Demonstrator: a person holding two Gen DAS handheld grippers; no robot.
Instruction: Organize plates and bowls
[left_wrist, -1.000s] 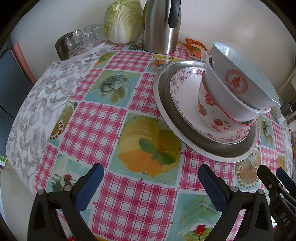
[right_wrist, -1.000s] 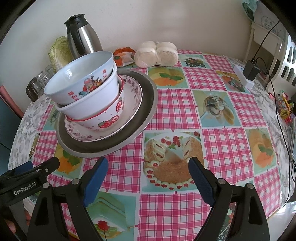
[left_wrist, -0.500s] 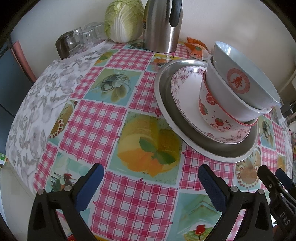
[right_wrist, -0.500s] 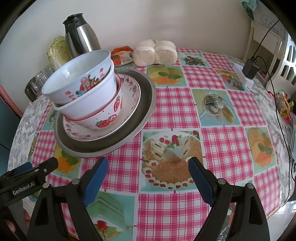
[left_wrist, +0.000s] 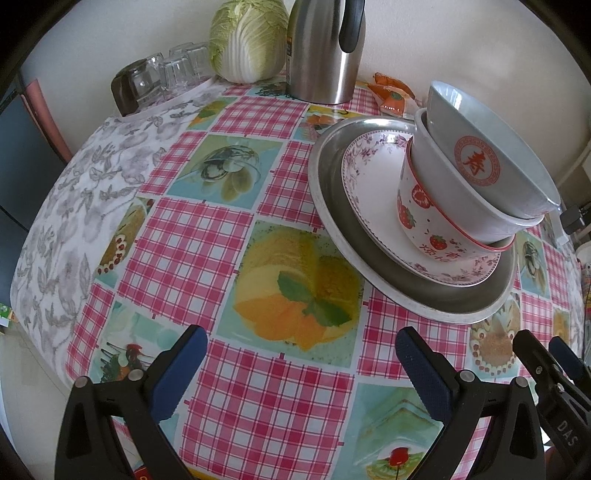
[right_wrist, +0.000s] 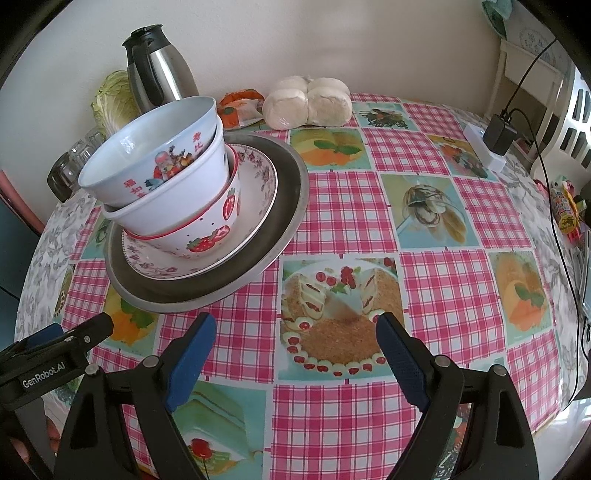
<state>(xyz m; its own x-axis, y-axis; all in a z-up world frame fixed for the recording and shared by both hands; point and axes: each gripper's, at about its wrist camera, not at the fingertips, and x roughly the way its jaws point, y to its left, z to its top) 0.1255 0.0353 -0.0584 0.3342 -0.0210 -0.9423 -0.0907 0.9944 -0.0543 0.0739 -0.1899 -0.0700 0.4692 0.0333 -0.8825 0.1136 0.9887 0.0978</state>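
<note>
A stack stands on the checked tablecloth: a wide grey metal plate (left_wrist: 328, 192) (right_wrist: 291, 184), a floral plate (left_wrist: 369, 173) (right_wrist: 262, 192) on it, then a strawberry bowl (left_wrist: 417, 221) (right_wrist: 214, 229), a plain white bowl (left_wrist: 443, 177) (right_wrist: 177, 206) and a pale blue bowl (left_wrist: 491, 155) (right_wrist: 147, 162) nested on top, leaning. My left gripper (left_wrist: 301, 363) hangs open over the cloth, in front and to the left of the stack. My right gripper (right_wrist: 295, 349) is open too, in front and to the right of it. Nothing lies between either pair of fingers.
At the back stand a steel thermos jug (left_wrist: 321, 51) (right_wrist: 159, 70), a cabbage (left_wrist: 247, 40), upturned glasses (left_wrist: 166, 77), an orange snack packet (right_wrist: 240, 107) and bagged white buns (right_wrist: 306, 103). A charger and cable (right_wrist: 498, 136) lie at the right edge.
Almost nothing: both views drift very slightly and the stack stays as it was. Both grippers remain open.
</note>
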